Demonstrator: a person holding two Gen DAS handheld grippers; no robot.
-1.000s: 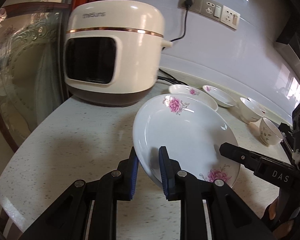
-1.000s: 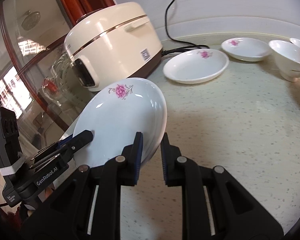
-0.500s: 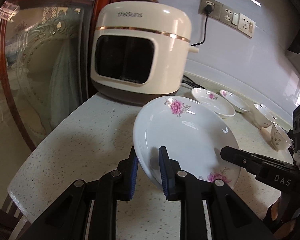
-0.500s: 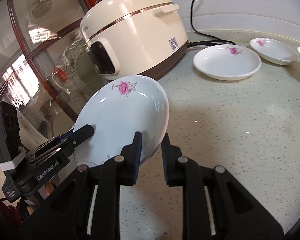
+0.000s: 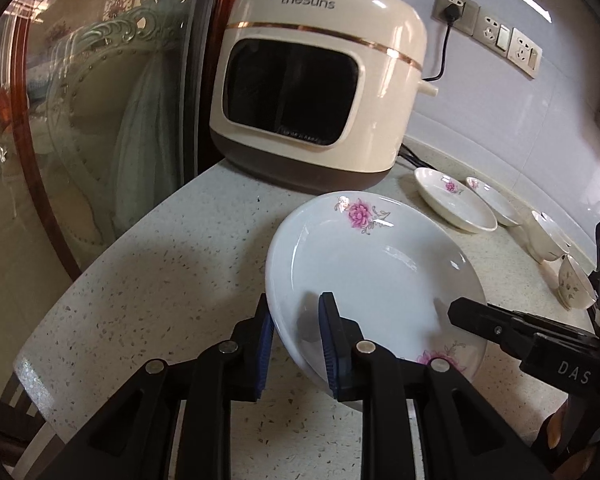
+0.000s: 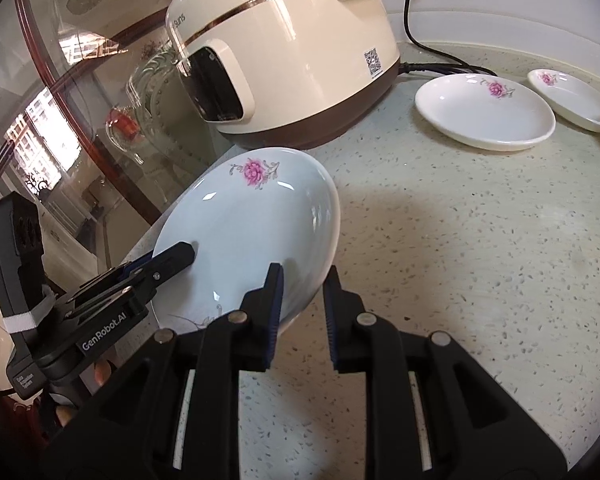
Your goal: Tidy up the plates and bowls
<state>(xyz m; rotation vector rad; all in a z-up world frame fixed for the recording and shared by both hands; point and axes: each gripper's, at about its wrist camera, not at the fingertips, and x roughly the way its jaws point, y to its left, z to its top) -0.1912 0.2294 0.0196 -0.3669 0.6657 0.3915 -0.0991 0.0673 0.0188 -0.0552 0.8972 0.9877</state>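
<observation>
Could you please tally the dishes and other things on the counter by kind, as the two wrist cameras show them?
Plates: 3 — large plate held by left gripper and right gripper, medium plate, small plate
Bowls: 2 — first bowl, second bowl
Rice cookers: 1 — rice cooker
Total: 6

The large white plate [image 5: 374,276] (pink flowers at opposite rims) is tilted above the speckled counter. Two smaller flowered plates [image 6: 485,110] and bowls [image 5: 546,236] rest flat further along.
</observation>
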